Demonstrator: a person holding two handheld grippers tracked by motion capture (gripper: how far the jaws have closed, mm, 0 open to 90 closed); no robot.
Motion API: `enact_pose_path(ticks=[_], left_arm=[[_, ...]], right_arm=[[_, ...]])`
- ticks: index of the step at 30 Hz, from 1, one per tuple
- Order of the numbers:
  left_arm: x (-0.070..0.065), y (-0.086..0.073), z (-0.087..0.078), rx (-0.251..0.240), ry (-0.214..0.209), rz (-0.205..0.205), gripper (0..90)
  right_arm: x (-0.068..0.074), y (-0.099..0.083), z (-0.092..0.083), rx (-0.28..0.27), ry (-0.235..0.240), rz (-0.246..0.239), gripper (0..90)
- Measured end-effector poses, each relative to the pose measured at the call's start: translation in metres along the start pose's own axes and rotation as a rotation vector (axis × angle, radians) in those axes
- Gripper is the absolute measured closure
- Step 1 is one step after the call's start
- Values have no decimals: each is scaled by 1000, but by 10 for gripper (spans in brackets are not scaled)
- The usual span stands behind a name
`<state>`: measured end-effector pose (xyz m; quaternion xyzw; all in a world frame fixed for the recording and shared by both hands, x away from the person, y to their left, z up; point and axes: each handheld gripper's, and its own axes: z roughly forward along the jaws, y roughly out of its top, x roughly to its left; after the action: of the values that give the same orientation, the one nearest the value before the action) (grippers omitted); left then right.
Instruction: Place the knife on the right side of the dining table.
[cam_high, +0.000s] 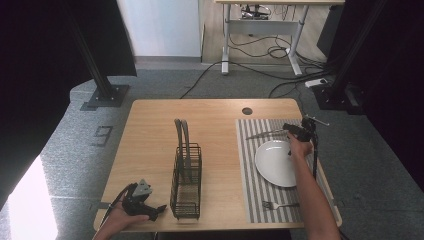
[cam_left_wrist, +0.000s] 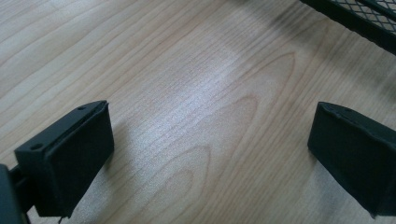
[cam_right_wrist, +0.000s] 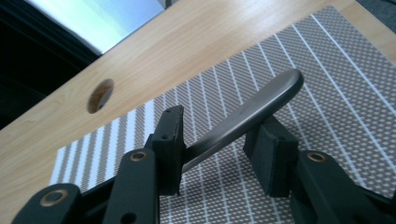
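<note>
High view: a knife (cam_high: 265, 133) is held by the right claw (cam_high: 296, 131) at upper right above the placemat (cam_high: 250, 165); slippage is risked by the slim grip; the left claw (cam_high: 150, 210) is spread empty.

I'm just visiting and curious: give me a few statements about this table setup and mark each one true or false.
1. The right gripper has a metal utensil handle between its jaws. True.
2. The white plate sits on the bare wood of the table. False: it sits on the striped placemat.
3. The left gripper is open with nothing between its jaws. True.
4. The fork lies inside the black wire basket. False: it lies on the placemat, on the side of the plate nearer the person.
5. The wire basket stands to the right of the plate. False: it stands to the plate's left, near the middle of the table.
</note>
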<state>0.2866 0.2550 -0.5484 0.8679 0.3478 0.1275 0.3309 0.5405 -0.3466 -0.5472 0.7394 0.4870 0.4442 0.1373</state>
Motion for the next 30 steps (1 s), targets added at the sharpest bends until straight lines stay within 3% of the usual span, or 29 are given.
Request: enact_pose_path(ticks=[13,17,22,26,30], left_arm=[[0,0,0,0,0,0,1],[0,0,0,0,0,0,1],[0,0,0,0,0,0,1],[0,0,0,0,0,0,1],[0,0,0,0,0,0,0]], right_arm=[[1,0,1,36,-54,12,532],[2,0,-1,46,-84,-27,535],[2,1,-4,60,-97,-25,497],[10,5,-9,45,-73,-146,472],[25,10,-7,74,-40,-203,461]])
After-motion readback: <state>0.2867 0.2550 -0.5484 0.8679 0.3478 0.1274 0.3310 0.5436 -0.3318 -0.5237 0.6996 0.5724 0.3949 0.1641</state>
